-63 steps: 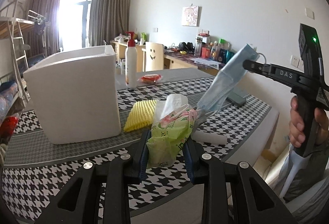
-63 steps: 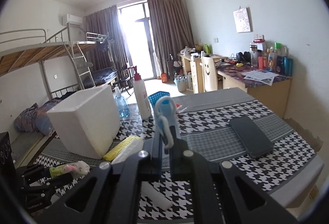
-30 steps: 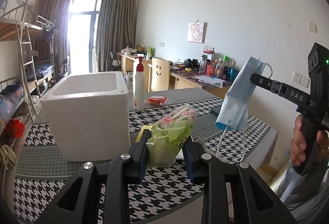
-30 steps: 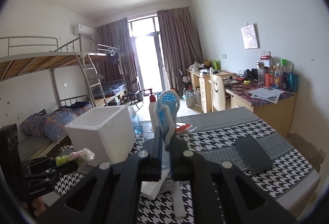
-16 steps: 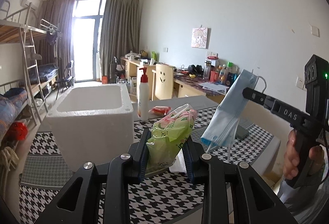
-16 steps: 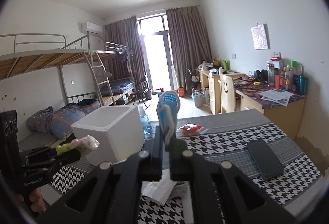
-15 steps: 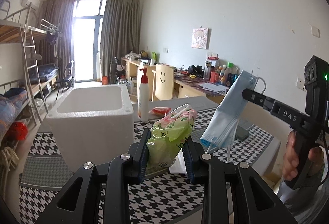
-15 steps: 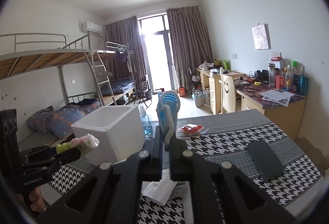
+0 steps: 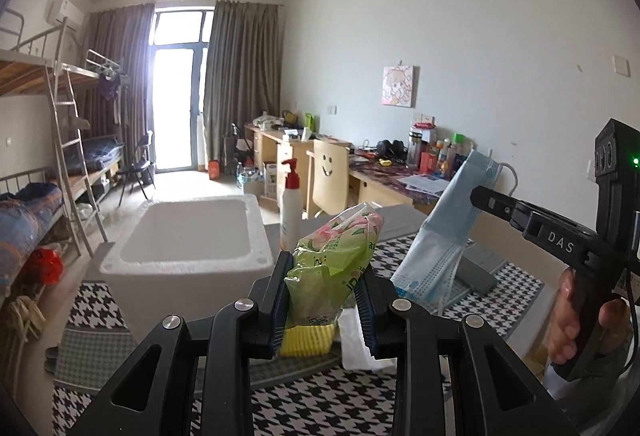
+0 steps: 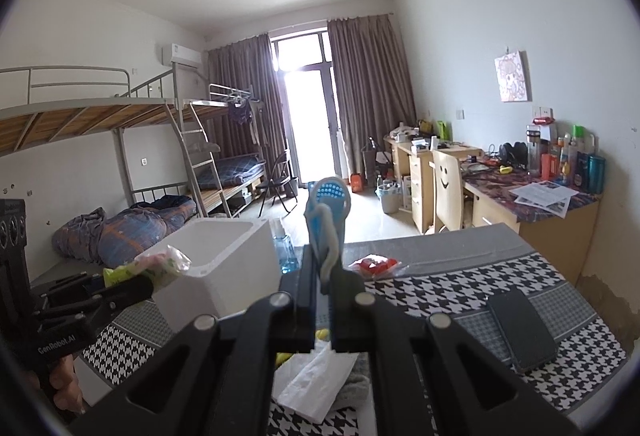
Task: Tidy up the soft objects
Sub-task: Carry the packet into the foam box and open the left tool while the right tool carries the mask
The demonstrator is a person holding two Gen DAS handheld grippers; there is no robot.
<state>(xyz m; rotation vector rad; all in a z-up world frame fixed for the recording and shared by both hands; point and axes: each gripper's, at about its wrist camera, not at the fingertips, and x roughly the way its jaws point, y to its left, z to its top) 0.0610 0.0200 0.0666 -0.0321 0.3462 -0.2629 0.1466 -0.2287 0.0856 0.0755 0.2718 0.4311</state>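
- The left gripper [image 9: 324,300] is clamped on a green tissue pack [image 9: 334,262]; its 2 pads press the pack's flanks low down, so the soft pack stands upright out of the jaws instead of sagging, with its pink printed top well clear of the fingertips.
- Just below and in front of that gripper, on the houndstooth table [image 9: 312,408], lie a yellow sponge [image 9: 306,340] and a white packet [image 9: 356,340], both untouched. They appear to be the soft items left to sort.
- To the right of the left gripper, the right gripper [image 9: 478,195] is pinched shut on the top edge of a blue face mask [image 9: 444,240]. Held by 1 edge, the mask hangs free with its ear loop dangling, clear of the tabletop.
- In the right wrist view the mask's folded edge and white loop [image 10: 329,236] rise straight from between the closed jaws.
- Ahead and left of both grippers sits the open white foam box [image 9: 192,240], its mouth facing up. Both loads are carried above its rim, likely so they can be dropped in.
- Beyond the box stands a pump bottle [image 9: 291,209], and right of the right gripper a dark phone [image 10: 520,328] lies flat. Neither is soft, so both likely stay put.
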